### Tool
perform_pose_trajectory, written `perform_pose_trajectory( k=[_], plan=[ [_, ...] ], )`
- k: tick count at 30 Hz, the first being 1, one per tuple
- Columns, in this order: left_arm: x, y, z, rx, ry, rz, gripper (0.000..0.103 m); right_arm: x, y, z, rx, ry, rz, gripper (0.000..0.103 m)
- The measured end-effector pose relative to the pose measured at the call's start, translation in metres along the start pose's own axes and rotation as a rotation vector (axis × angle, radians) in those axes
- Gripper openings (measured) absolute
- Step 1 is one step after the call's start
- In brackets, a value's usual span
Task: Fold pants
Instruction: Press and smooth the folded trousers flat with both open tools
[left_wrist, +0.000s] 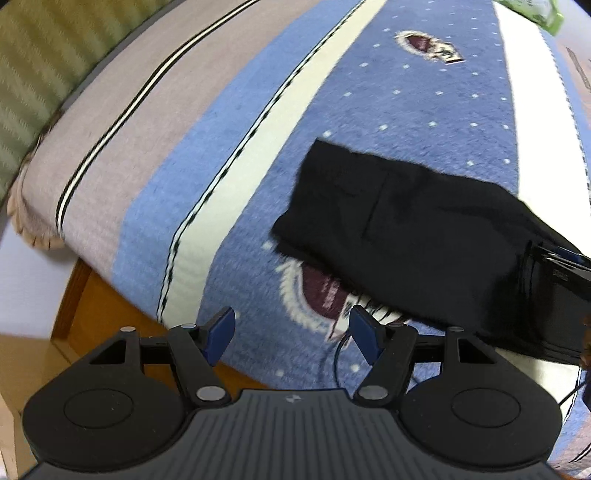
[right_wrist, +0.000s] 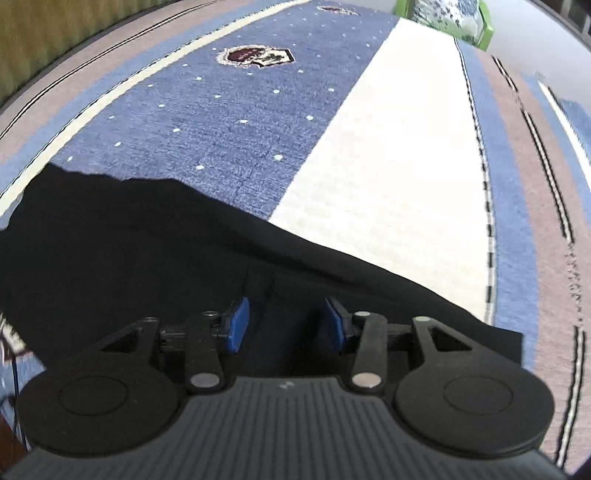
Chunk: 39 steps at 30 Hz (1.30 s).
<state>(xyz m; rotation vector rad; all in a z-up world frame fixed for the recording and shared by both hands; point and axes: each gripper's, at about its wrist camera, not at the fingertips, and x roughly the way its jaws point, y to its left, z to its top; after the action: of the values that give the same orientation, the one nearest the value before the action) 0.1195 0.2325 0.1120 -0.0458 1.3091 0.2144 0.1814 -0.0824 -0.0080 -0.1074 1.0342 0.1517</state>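
A bed is filling both views, its blanket (left_wrist: 229, 155) running in long stripes of dark blue, light blue, cream and grey-brown, with black-and-white dashed lines between them. Small pale dots and a maroon crest (right_wrist: 255, 55) are showing on the dark blue band. A wooden bed frame (left_wrist: 85, 306) is peeking out under the blanket's edge. A green ribbed curtain (left_wrist: 33, 66) is hanging behind. A green package (right_wrist: 454, 18) is lying far off.

One pair of folded black fabric pants (left_wrist: 399, 225) lies on one striped blue, white and grey woven blanket (left_wrist: 207, 155) bearing two maroon crests (left_wrist: 321, 291).
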Motion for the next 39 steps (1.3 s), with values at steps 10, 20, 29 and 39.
perform_pose_trajectory(
  k=[10, 20, 29, 39],
  plan=[
    [0.048, -0.008, 0.048, 0.041, -0.058, -0.202, 0.089, -0.035, 0.023, 0.003, 0.019, -0.072, 0.04, 0.073],
    [0.081, -0.04, 0.068, 0.258, -0.203, -0.058, 0.089, -0.043, -0.051, -0.032, 0.224, -0.028, -0.022, 0.073],
    [0.155, -0.004, 0.101, 0.358, -0.038, -0.242, 0.089, -0.055, -0.002, -0.02, 0.202, -0.096, 0.131, 0.079],
    [0.208, 0.032, 0.127, 0.183, 0.135, -0.568, 0.103, -0.044, 0.032, -0.03, 0.202, -0.026, 0.176, 0.079]
  ],
)
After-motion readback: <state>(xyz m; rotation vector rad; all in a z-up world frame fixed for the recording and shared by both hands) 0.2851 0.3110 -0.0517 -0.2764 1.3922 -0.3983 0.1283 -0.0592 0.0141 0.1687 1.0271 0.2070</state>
